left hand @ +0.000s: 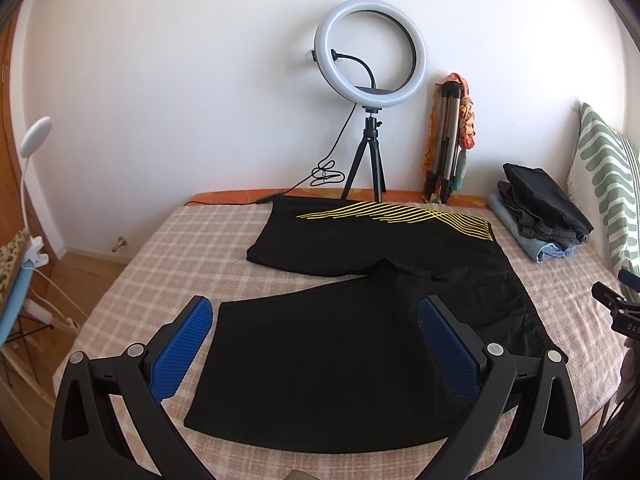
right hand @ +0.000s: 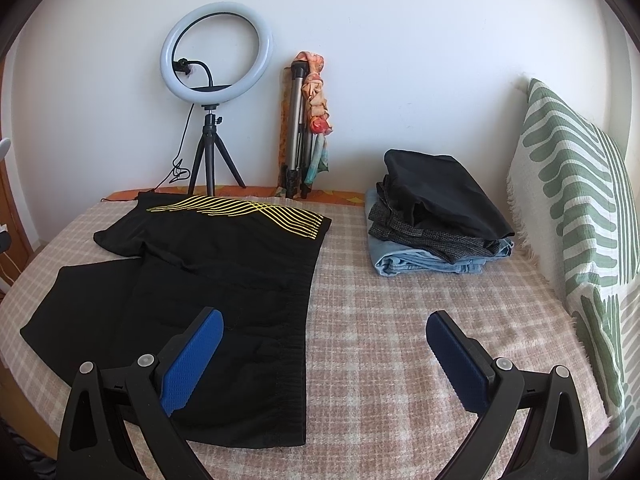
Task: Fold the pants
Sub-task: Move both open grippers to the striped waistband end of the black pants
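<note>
Black shorts (left hand: 360, 320) with yellow wavy stripes on the far leg lie spread flat on a checked bedspread (left hand: 168, 256). In the right wrist view the same shorts (right hand: 208, 280) lie to the left, with the waistband running along their right edge. My left gripper (left hand: 316, 344) hovers open above the near leg, blue pads wide apart, holding nothing. Over the waistband's near end and the bare bedspread (right hand: 400, 320) my right gripper (right hand: 324, 356) is open too, nothing between its pads. A bit of the right gripper (left hand: 618, 304) shows at the right edge of the left wrist view.
A stack of folded clothes (right hand: 436, 216) sits at the back right beside a green-striped pillow (right hand: 580, 208). A ring light on a small tripod (right hand: 212, 92) and a folded tripod with a scarf (right hand: 306, 128) stand against the wall. The bed's left edge (left hand: 80, 320) drops to wooden floor.
</note>
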`<state>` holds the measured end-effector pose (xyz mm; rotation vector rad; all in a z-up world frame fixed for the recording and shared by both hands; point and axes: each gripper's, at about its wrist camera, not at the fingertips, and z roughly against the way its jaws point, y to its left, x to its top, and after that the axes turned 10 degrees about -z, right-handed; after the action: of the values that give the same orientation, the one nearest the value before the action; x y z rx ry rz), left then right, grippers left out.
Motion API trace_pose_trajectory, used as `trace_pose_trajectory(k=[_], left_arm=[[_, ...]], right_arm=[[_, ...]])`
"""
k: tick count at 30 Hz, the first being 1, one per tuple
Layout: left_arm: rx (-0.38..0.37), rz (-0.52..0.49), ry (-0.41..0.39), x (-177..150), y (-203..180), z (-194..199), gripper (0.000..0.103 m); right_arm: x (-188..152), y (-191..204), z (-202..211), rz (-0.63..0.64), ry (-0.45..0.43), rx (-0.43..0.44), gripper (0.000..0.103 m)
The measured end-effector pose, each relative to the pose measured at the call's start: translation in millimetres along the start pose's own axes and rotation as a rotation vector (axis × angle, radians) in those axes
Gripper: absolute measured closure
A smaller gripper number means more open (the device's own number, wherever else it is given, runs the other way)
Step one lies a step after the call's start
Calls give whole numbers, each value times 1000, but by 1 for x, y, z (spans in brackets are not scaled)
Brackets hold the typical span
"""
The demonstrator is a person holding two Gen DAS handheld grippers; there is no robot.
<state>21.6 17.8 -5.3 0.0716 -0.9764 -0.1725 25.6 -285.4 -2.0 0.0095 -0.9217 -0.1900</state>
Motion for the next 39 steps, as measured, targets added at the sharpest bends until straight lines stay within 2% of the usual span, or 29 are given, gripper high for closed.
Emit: trace_pose_trajectory(k=[7, 17, 21, 29, 32, 34, 39], left_arm=[[-34, 57, 32, 8, 21, -20, 1], [-36, 13, 119, 32, 45, -69, 2], [-23, -17, 163, 42, 54, -96, 9], [-17, -43, 225, 72, 67, -144, 9], [-29, -57, 249, 89, 71, -164, 9], [-74, -62, 281, 100, 72, -181, 9], [-78, -27, 345, 117, 76, -228, 9]], right_arm=[[7, -1, -11, 34, 10, 31, 2], [37, 4, -35, 92, 31, 126, 6], [56, 9, -54, 137, 49, 167, 11], [99, 28, -111, 279, 101, 207, 21], [113, 40, -141, 340, 128, 211, 24], [120, 47, -162, 376, 154, 220, 29], [130, 60, -215, 448, 222, 221, 35]])
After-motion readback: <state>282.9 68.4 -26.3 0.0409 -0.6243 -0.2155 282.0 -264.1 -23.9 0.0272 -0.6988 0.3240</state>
